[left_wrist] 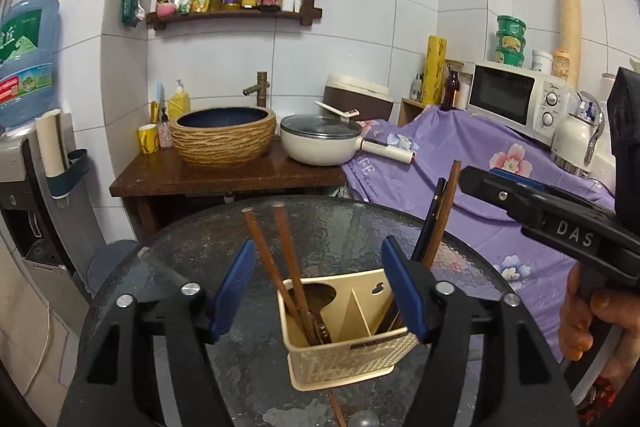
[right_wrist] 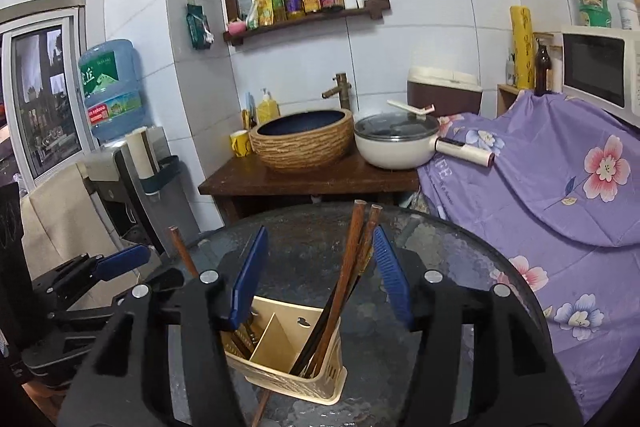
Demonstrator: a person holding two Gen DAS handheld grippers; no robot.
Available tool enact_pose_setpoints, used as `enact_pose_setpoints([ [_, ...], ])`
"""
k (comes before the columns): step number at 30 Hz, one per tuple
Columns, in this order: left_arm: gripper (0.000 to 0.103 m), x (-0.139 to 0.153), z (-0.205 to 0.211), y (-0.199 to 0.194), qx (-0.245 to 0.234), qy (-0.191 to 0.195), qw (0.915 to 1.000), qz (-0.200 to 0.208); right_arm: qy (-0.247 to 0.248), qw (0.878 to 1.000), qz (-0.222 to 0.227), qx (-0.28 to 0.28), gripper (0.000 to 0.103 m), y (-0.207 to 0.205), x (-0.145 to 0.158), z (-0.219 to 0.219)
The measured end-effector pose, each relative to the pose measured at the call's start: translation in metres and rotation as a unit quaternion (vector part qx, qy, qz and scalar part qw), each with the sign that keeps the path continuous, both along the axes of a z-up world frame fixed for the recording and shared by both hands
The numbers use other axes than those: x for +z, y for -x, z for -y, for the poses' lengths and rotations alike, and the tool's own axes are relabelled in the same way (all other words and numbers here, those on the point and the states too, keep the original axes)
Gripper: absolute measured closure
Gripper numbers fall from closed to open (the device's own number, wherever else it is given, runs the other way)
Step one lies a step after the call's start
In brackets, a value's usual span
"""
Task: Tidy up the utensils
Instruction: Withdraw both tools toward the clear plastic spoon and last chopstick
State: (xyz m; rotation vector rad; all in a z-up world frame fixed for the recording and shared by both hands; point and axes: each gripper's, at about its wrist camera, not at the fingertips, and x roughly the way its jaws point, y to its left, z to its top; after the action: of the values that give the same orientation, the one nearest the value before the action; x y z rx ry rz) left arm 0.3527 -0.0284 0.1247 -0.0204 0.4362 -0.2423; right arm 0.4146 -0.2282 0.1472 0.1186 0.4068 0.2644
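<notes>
Left gripper (left_wrist: 316, 291) fingers wide over cream utensil holder (left_wrist: 344, 347), right gripper (right_wrist: 320, 283) fingers wide, "DAS" on its body, dark glass surface (left_wrist: 320, 227), tiled room, purple floral cloth (left_wrist: 520, 187) right.

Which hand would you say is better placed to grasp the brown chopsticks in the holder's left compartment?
Left, I'd judge. The brown pair in the holder's left compartment stands between the fingers of the open left gripper, while the open right gripper frames the other compartment's chopsticks.

We cannot see the chopsticks' (left_wrist: 294, 279) lower ends inside the holder (left_wrist: 344, 363); the microwave (right_wrist: 600, 75) is cut off.
</notes>
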Motion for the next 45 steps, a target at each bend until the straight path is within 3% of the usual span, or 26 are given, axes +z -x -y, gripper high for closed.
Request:
enact_pose_setpoints([
  [2, 0.026, -0.002, -0.008, 0.012, 0.013, 0.006, 0.9999, 0.004, 0.002, 1.0, 0.012, 0.003, 0.048, 0.018, -0.001, 0.002],
  [5, 0.021, -0.013, -0.026, 0.032, 0.037, 0.014, 0.9992, 0.006, 0.001, 1.0, 0.01, 0.005, 0.048, 0.041, -0.006, 0.005],
  [8, 0.016, -0.028, -0.034, 0.047, 0.057, -0.001, 0.9984, -0.001, 0.008, 1.0, -0.009, 0.011, 0.048, 0.06, -0.022, 0.002],
  [14, 0.014, -0.084, -0.046, 0.054, 0.092, -0.024, 0.9929, -0.072, 0.058, 0.993, -0.093, 0.032, 0.048, 0.075, -0.091, -0.027],
  [16, 0.014, -0.103, -0.049, 0.056, 0.098, -0.023, 0.9903, -0.095, 0.057, 0.988, -0.138, 0.041, 0.048, 0.073, -0.124, -0.038],
  [20, 0.014, -0.131, -0.056, 0.061, 0.116, -0.026, 0.9847, -0.127, 0.097, 0.978, -0.18, 0.04, 0.048, 0.071, -0.173, -0.06],
  [23, 0.014, -0.143, -0.063, 0.064, 0.12, -0.017, 0.9823, -0.143, 0.083, 0.972, -0.214, 0.05, 0.048, 0.066, -0.196, -0.07],
  [34, 0.014, -0.154, -0.08, 0.07, 0.137, -0.006, 0.9784, -0.155, 0.094, 0.964, -0.248, 0.034, 0.054, 0.047, -0.226, -0.1],
  [45, 0.014, -0.157, -0.083, 0.071, 0.141, -0.001, 0.9772, -0.159, 0.104, 0.965, -0.24, 0.032, 0.066, 0.034, -0.229, -0.124],
])
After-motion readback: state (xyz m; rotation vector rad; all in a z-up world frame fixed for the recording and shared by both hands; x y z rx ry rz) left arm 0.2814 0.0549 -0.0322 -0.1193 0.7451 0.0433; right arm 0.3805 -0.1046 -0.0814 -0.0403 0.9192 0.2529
